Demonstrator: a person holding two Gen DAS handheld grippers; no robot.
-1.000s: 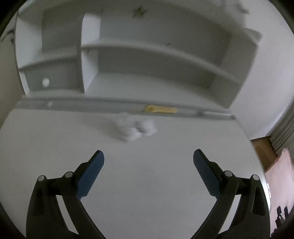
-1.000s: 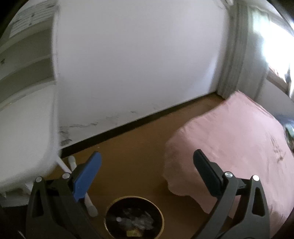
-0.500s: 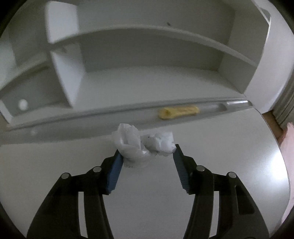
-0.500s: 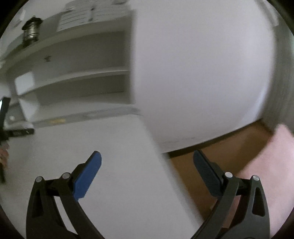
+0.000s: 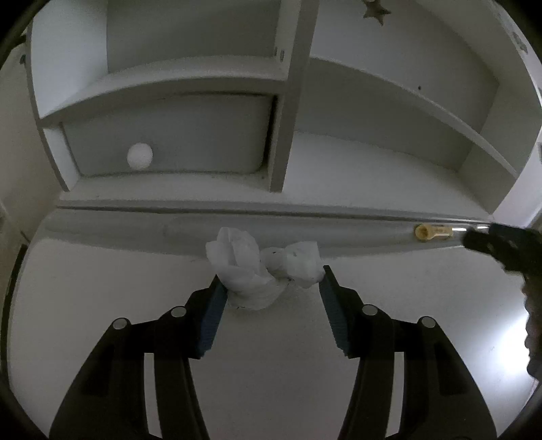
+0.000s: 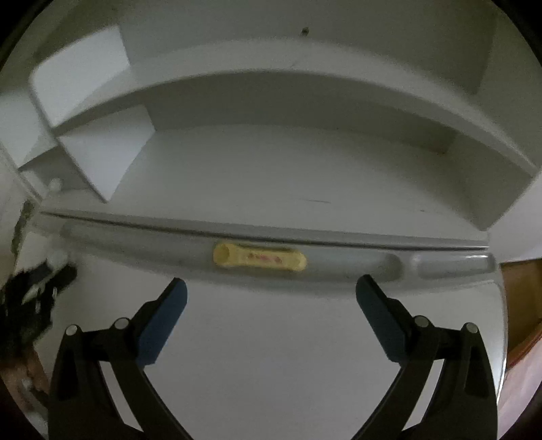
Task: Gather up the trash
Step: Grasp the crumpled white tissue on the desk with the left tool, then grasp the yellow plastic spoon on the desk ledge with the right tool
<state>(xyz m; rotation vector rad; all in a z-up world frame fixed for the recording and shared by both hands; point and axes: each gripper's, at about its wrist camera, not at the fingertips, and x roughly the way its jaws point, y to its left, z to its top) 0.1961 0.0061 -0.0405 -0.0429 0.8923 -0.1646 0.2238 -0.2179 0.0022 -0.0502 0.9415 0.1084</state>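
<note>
- Left gripper (image 5: 271, 287): half closed, pads pinching the white crumpled tissue (image 5: 261, 267), which sits on the desk (image 5: 271, 372) just before the groove at its back edge.
- Right gripper (image 6: 271, 301): spread wide, nothing held.
- Yellow wrapper (image 6: 259, 260) dead ahead of it in the groove (image 6: 135, 240), long axis along the back edge, across the jaws.
- Right view shows the wrapper whole; left view only its end, far right.

Home bedroom or study: white desk (image 5: 271, 372) with built-in shelf hutch (image 5: 291, 101), small drawer (image 5: 169, 135), star decoration (image 5: 376, 12).
</note>
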